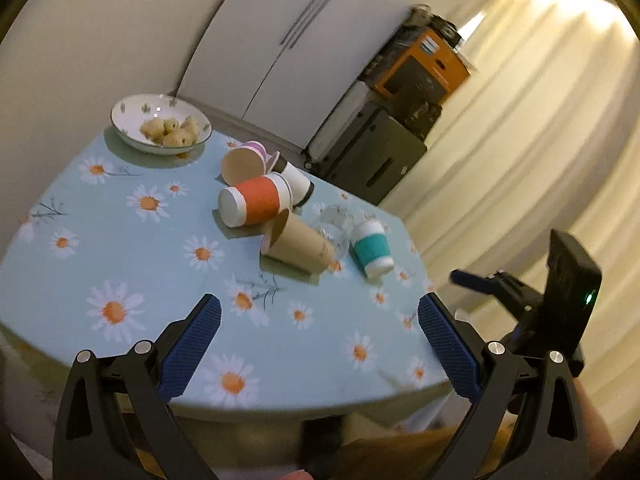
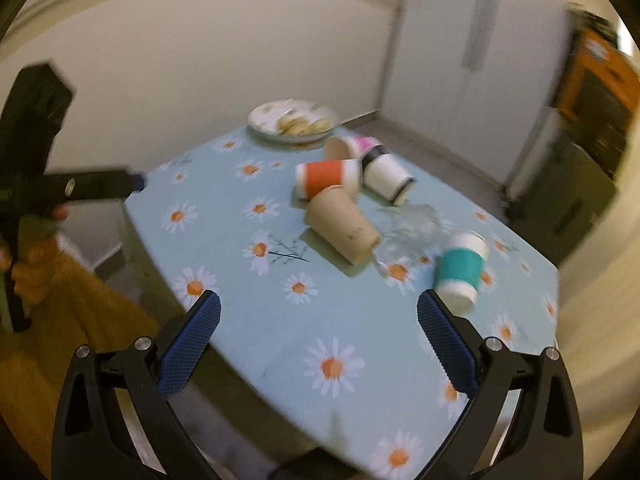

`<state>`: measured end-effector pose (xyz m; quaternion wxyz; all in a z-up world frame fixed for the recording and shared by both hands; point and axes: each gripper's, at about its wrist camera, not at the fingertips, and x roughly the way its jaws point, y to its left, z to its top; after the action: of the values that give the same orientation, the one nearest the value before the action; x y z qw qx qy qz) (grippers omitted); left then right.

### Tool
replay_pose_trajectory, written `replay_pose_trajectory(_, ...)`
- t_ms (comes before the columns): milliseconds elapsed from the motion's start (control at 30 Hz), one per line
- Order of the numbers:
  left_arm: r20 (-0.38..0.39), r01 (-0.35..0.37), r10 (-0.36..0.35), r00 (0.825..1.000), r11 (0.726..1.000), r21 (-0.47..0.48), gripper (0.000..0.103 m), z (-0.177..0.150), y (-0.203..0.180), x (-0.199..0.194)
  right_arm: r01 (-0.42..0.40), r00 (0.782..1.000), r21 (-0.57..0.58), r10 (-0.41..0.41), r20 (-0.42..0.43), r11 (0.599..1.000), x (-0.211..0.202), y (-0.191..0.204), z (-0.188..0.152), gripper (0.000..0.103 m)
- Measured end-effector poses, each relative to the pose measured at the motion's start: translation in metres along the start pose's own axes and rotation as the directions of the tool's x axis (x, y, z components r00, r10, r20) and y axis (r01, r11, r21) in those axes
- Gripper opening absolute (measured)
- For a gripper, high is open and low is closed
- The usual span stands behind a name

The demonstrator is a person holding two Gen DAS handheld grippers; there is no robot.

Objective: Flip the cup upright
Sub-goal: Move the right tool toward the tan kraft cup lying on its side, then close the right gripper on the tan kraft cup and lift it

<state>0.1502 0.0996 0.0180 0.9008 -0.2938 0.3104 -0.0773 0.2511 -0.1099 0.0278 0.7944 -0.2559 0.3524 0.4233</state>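
Several paper cups lie tipped over on a table with a daisy-print blue cloth (image 1: 132,268) (image 2: 280,336). An orange-sleeved cup (image 1: 254,204) (image 2: 326,178) rests on a plain brown cup (image 1: 300,246) (image 2: 344,228). A pink cup (image 1: 244,162) (image 2: 352,146) and a white cup with black rim (image 1: 298,182) (image 2: 386,178) lie behind. A teal-sleeved cup (image 1: 372,250) (image 2: 460,270) lies alone to the right, beside a clear glass (image 1: 336,226) (image 2: 412,226). My left gripper (image 1: 319,318) and right gripper (image 2: 319,316) are open and empty, above the table's near edge.
A bowl of biscuits (image 1: 160,124) (image 2: 294,120) stands at the table's far end. A white fridge (image 1: 288,40), stacked boxes (image 1: 408,92) and curtains (image 1: 540,120) stand beyond. The other gripper shows in each view, at the right in the left wrist view (image 1: 560,304) and at the left in the right wrist view (image 2: 44,168).
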Motion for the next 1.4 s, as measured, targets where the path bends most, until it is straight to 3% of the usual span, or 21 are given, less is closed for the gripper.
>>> replay_pose_trajectory(133,-0.008,-0.01,0.009,1.0,0.997,-0.076,0.095,0.022,0.018,0.019,-0.065,0.994,-0.11,0.054,-0.099,0.992,0.033,-0.005,0.028,0.095)
replay_pose_trajectory(267,-0.026,-0.051,0.047,0.999,0.986,-0.161,0.095,0.039,0.038,0.037,-0.119,0.972,-0.217,0.069,-0.224,0.969,0.076,-0.004,0.054,0.09)
replay_pose_trajectory(533,-0.05,-0.106,0.095,0.994,0.94,-0.323,0.095,0.057,0.098,0.064,-0.188,0.905,-0.358,0.02,-0.425,0.914,0.161,-0.004,0.074,0.08)
replay_pose_trajectory(767,-0.102,-0.162,0.133,0.986,0.916,-0.368,0.095,0.05,0.117,0.077,-0.208,0.865,-0.419,-0.034,-0.501,0.884,0.195,-0.006,0.082,0.08)
replay_pose_trajectory(967,-0.153,-0.218,0.175,0.973,0.916,-0.336,0.095,0.043,0.12,0.084,-0.22,0.844,-0.424,-0.047,-0.535,0.879,0.211,-0.01,0.084,0.077)
replay_pose_trajectory(1100,-0.152,-0.191,0.142,0.978,0.903,-0.384,0.095,0.04,0.127,0.081,-0.22,0.827,-0.433,-0.068,-0.558,0.874,0.219,-0.016,0.081,0.07)
replay_pose_trajectory(1233,-0.147,-0.193,0.147,0.978,0.903,-0.383,0.095,0.042,0.124,0.078,-0.219,0.813,-0.443,-0.089,-0.575,0.869,0.226,-0.017,0.076,0.07)
replay_pose_trajectory(1400,-0.149,-0.194,0.147,0.978,0.905,-0.379,0.095,0.041,0.123,0.077,-0.22,0.804,-0.449,-0.101,-0.587,0.866,0.227,-0.017,0.072,0.062)
